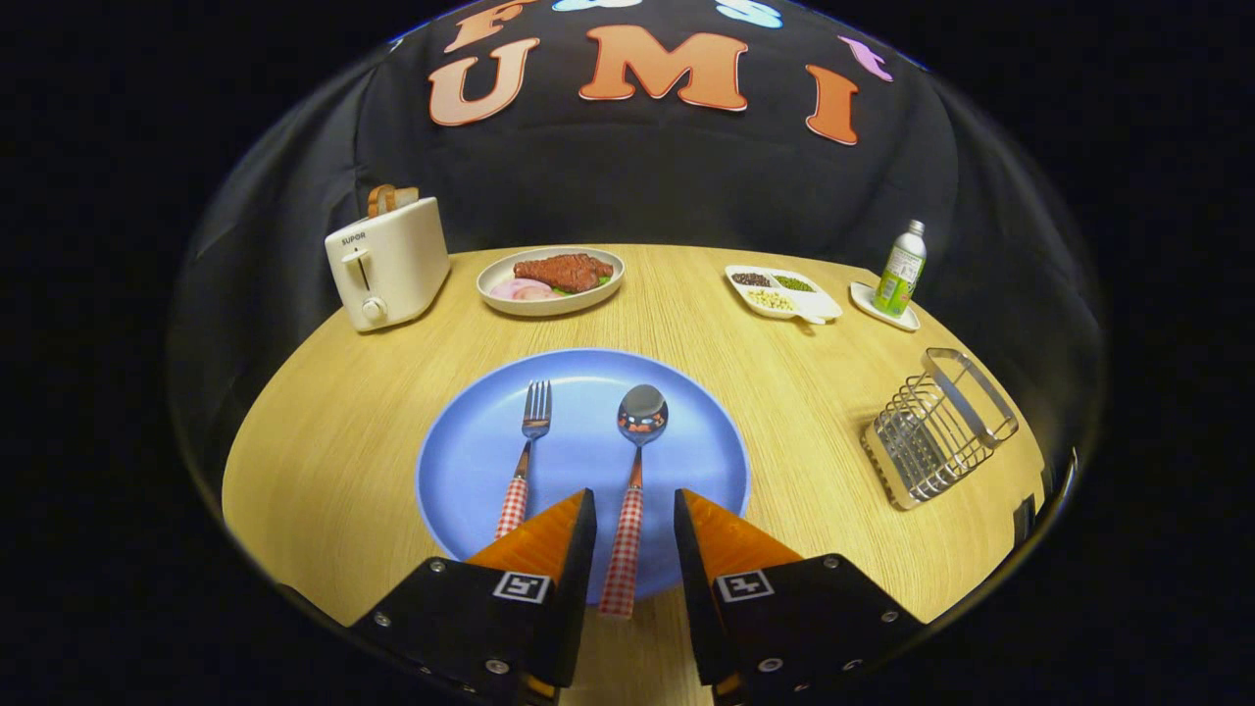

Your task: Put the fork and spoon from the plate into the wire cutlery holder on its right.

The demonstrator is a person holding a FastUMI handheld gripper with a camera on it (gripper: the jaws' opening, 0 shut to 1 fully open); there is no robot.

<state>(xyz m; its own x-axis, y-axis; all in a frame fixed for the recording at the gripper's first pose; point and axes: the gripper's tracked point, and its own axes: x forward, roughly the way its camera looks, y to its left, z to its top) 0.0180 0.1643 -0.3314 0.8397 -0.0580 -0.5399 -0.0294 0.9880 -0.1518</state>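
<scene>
Spoon (632, 471) pickup in hand: gripper (634, 510) open, your fingers straddling checkered handle on blue plate (461, 461), not yet pressing. Fork (527, 451) alongside (untouched). Next: close, lift, carry right to wire cutlery holder (936, 427) on counter (324, 431).

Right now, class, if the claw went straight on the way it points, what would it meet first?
The spoon: its checked handle already lies between the open claw fingers, above the blue plate. How far above the handle the fingers are is unclear.
</scene>
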